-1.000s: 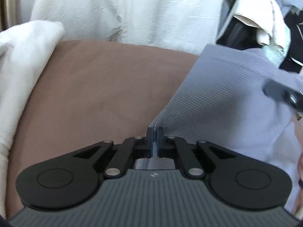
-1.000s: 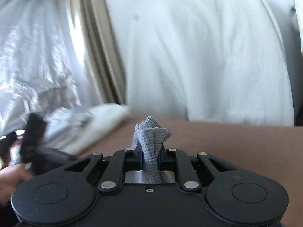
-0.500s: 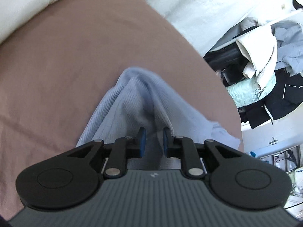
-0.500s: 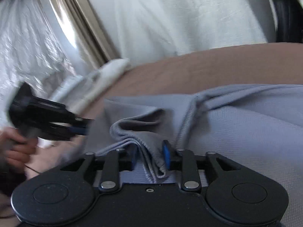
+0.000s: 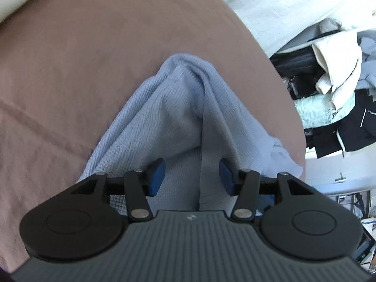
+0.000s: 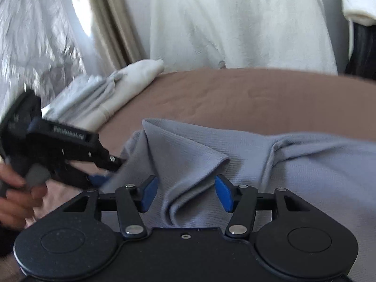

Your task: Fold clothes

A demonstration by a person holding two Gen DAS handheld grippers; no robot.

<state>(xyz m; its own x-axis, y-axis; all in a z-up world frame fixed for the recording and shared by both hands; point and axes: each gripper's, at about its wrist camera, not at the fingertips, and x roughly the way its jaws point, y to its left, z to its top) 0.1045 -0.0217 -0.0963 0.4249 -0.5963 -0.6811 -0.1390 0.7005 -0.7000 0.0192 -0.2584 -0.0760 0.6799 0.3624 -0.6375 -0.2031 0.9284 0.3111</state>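
Grey-blue ribbed garment (image 5: 178, 122) lying bunched on brown bedsheet (image 5: 94, 58). Left gripper (image 5: 191, 176) and right gripper (image 6: 185, 191) both spread wide, bunched folds lying loose between the pads. Beyond garment: white folded cloth (image 6: 105, 96), piled clothes (image 5: 336, 89).

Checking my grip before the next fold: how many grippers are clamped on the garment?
0. The left gripper and right gripper both stand open over the blue-grey ribbed knit garment, on the brown bedcover.
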